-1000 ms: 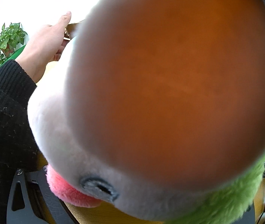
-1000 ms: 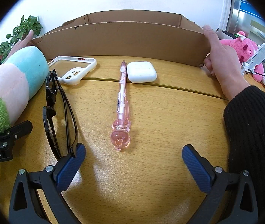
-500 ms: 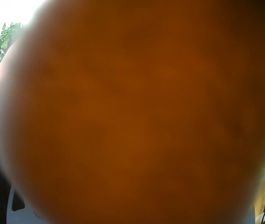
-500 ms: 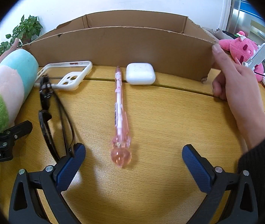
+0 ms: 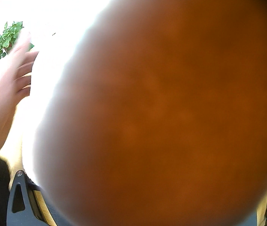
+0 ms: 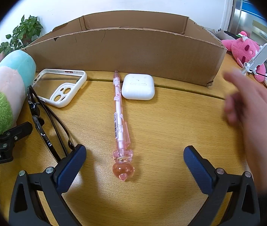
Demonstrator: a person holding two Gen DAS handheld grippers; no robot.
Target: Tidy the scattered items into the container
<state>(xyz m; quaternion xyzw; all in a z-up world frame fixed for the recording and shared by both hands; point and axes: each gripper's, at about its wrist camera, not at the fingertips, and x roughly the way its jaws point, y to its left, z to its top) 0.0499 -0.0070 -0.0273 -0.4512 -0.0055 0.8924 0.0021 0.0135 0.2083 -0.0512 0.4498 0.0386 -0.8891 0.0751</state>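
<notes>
The right gripper (image 6: 134,163) rests with its blue pads (image 6: 197,167) spread wide and gripping nothing; the pink pen (image 6: 118,121) lies lengthwise between them, its bulb end nearest. The hand (image 6: 253,113) that gripped the cardboard box (image 6: 126,52) corner a second ago has let go and hangs blurred at the right, off the box. The earbud case (image 6: 138,86) and phone case (image 6: 62,86) lie just before the box's near wall; the glasses (image 6: 45,126) touch the left pad. Bare table (image 6: 171,128) lies open right of the pen. The left gripper (image 5: 18,195) is smothered by the plush toy (image 6: 5,92); its jaw state cannot be told.
</notes>
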